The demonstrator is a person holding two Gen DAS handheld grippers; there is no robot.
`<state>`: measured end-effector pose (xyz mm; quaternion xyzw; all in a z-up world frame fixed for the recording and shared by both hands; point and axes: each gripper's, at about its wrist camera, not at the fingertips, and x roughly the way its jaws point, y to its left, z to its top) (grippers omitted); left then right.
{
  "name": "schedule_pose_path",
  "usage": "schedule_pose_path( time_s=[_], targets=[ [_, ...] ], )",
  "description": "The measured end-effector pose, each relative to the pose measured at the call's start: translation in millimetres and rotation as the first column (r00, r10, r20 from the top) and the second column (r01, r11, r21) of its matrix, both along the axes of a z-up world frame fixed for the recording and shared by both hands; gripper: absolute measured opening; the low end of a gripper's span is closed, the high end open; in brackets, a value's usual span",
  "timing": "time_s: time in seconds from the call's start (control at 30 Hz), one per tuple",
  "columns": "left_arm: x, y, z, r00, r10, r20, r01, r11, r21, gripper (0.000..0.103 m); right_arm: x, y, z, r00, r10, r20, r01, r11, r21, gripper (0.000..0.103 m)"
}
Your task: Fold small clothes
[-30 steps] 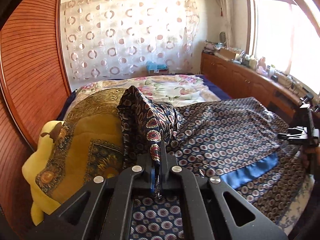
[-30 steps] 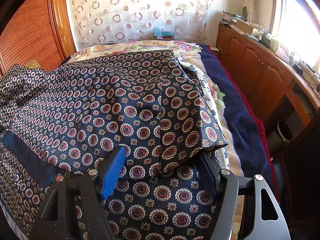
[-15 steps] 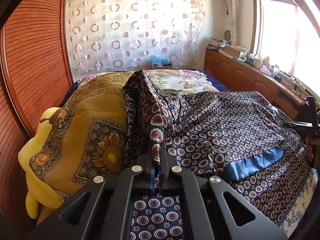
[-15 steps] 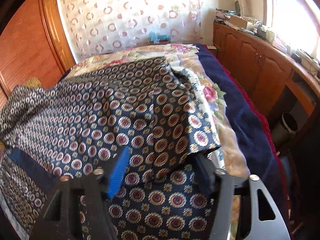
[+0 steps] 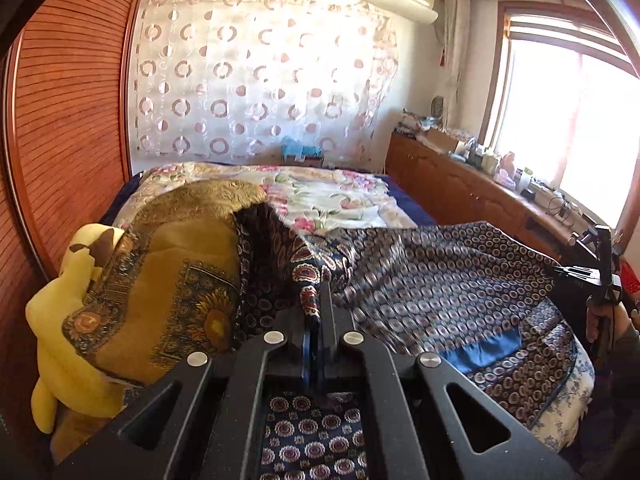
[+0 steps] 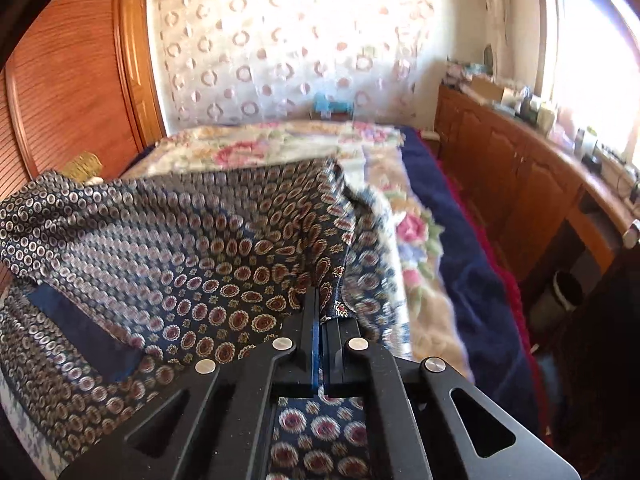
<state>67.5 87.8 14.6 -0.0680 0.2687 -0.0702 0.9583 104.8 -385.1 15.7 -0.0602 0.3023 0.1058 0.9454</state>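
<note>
A navy garment [image 5: 440,276] printed with small round medallions and a plain blue band lies spread over the bed, its near edge lifted. My left gripper [image 5: 318,300] is shut on a bunched corner of the cloth at its left side. In the right wrist view the same navy garment [image 6: 180,256] hangs raised off the bed, and my right gripper [image 6: 322,306] is shut on its right corner. The right gripper [image 5: 600,268] also shows at the far right of the left wrist view, held by a hand.
A mustard patterned cloth [image 5: 176,280] covers a yellow plush toy [image 5: 60,308] at the bed's left. A floral quilt [image 5: 328,196] and blue blanket [image 6: 468,240] cover the bed. A wooden wardrobe [image 5: 60,120] stands left, a cluttered wooden counter [image 6: 520,152] right.
My right gripper's jaws have closed on the garment's right corner and lifted it. The left gripper has risen a little with its corner still pinched, and the cloth between them is pulled up.
</note>
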Motion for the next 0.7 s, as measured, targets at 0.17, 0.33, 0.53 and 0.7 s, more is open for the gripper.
schedule_pose_path(
  time_s=[0.17,0.33,0.53,0.7],
  targets=[
    [-22,12,-2,1.000,0.002,-0.012,-0.002,1.000,-0.027,0.003,-28,-15,15,0.999,-0.007,0.045,0.007,1.000,0.009,0.000],
    [-54,26,-26,0.997,0.028,-0.065,-0.032,0.998,-0.058,0.003,-59,-22,6,1.000,-0.008,0.028,0.008,1.000,0.022,0.000],
    [-65,43,-70,0.980,0.099,-0.175,-0.110,0.992,-0.053,0.003,-76,-19,-16,0.999,0.008,-0.042,-0.008,1.000,-0.009,0.000],
    [-59,43,-84,0.969,0.123,-0.213,-0.133,0.991,-0.032,0.003,-68,-11,-30,0.996,0.003,-0.086,-0.006,1.000,-0.030,0.000]
  ],
)
